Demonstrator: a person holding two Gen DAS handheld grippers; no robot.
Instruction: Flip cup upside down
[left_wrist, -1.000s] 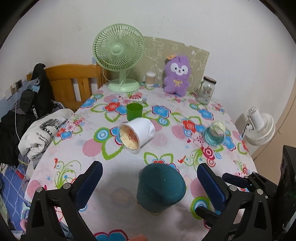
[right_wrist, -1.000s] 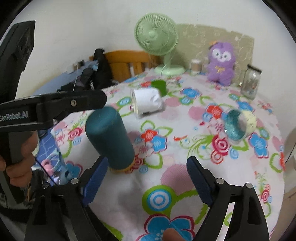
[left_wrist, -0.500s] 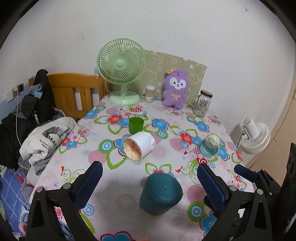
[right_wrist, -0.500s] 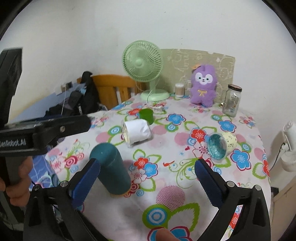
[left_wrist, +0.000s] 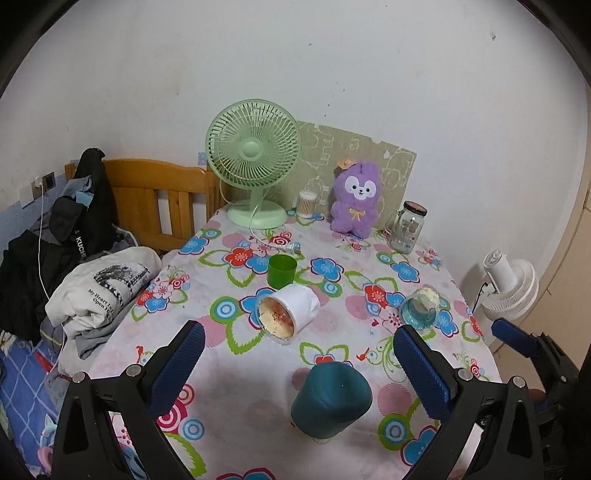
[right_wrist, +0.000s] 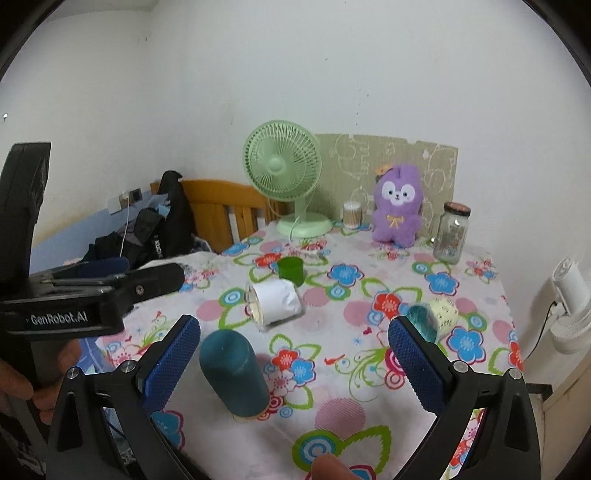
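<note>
Teal cup (left_wrist: 330, 400) stands upside down on the tablecloth (left_wrist: 236, 373), both grippers (left_wrist: 299, 363) (right_wrist: 293, 360) released wide; white tub (left_wrist: 288, 312) at 12 o'clock.

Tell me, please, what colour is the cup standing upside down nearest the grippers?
Dark teal, with a pale rim at the bottom; the upside-down cup shows best in the right wrist view.

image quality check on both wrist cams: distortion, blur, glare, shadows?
Left wrist view: strong fisheye bend, black corners; sharp overall; soft light, with a faint shadow beside the teal cup; the left tongs are crisp. Right wrist view: same barrel bend; the glass jar shows a small glare spot; the right tongs are sharp, and the fingertip at the bottom edge is slightly soft.
</note>
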